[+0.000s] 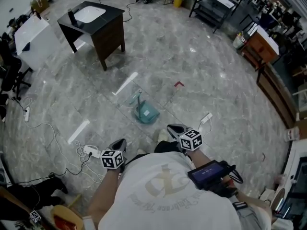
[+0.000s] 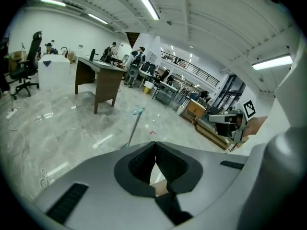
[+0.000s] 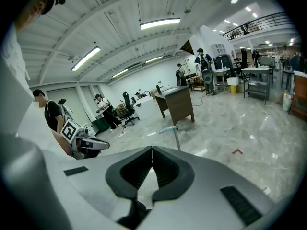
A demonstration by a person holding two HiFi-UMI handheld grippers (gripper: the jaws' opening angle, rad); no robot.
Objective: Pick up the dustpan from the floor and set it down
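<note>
A teal dustpan (image 1: 145, 113) with a long upright handle stands on the grey marble floor, ahead of me in the head view. My left gripper (image 1: 120, 143) is low at the left, short of the dustpan, with its jaws shut and nothing in them. My right gripper (image 1: 173, 128) is at the right, slightly nearer the pan, also shut and empty. In the left gripper view the handle (image 2: 135, 123) rises beyond the closed jaws (image 2: 155, 150). The right gripper view shows the handle (image 3: 173, 132) just past its closed jaws (image 3: 152, 155).
A dark wooden desk (image 1: 96, 25) stands further back at the left. A power strip with cables (image 1: 91, 151) lies by my left gripper, and another white strip (image 1: 206, 118) by my right. White tape strips (image 1: 125, 83) and a red mark (image 1: 179, 84) are on the floor.
</note>
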